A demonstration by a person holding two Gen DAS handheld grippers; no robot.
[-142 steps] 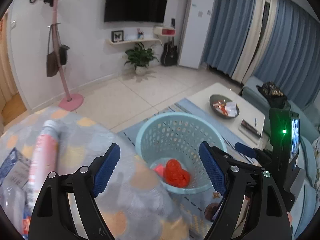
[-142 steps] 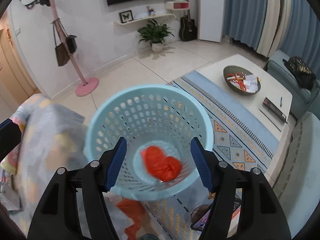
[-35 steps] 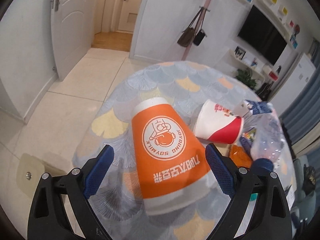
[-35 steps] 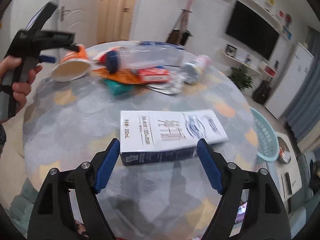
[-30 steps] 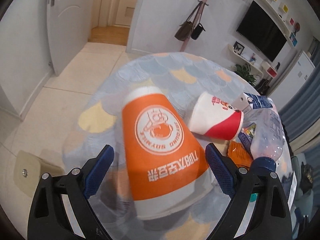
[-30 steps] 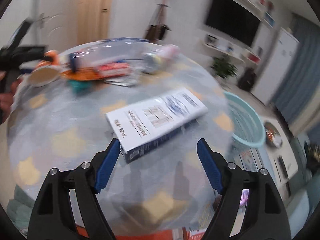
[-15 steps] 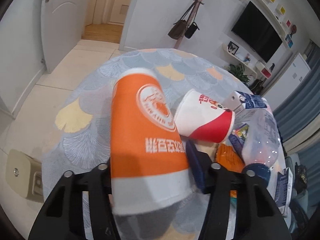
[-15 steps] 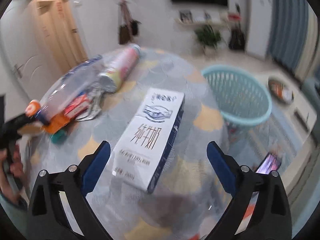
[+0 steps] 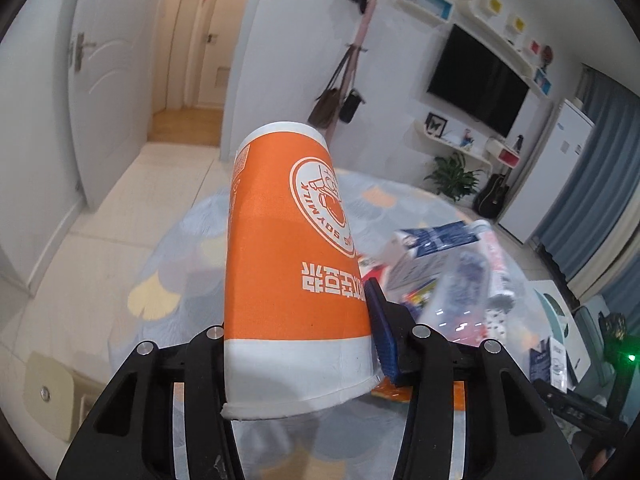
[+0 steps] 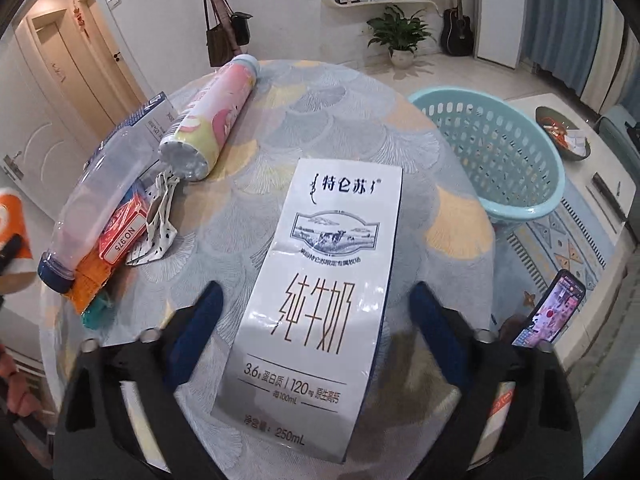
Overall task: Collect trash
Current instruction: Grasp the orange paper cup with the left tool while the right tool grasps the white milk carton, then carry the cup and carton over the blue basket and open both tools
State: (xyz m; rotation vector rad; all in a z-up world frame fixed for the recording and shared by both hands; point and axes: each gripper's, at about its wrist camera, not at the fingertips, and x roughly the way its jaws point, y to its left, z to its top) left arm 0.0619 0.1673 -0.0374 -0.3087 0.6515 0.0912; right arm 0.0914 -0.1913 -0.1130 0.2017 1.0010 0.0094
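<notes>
Here, the left tongs point(image 9: 298, 332), closing, clench an orange paper cup point(image 9: 288, 264) lifted above the bench point(image 10: 340, 128); the right tongs point(image 10: 316, 312), closing but clear, straddle a milk carton point(image 10: 320, 292) lying flat there.

An orange soy-milk paper cup point(image 9: 292, 264) is held off the table, mouth toward the camera. A white milk carton point(image 10: 320, 292) lies flat beside the pale-blue basket point(image 10: 516, 204).

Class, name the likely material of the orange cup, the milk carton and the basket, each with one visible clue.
Orange cup: probably paper, matte print, rolled white rim.
Milk carton: likely coated card, glossy reflections, sharp folded edges.
Basket: plastic, smooth turquoise, moulded holes.
</notes>
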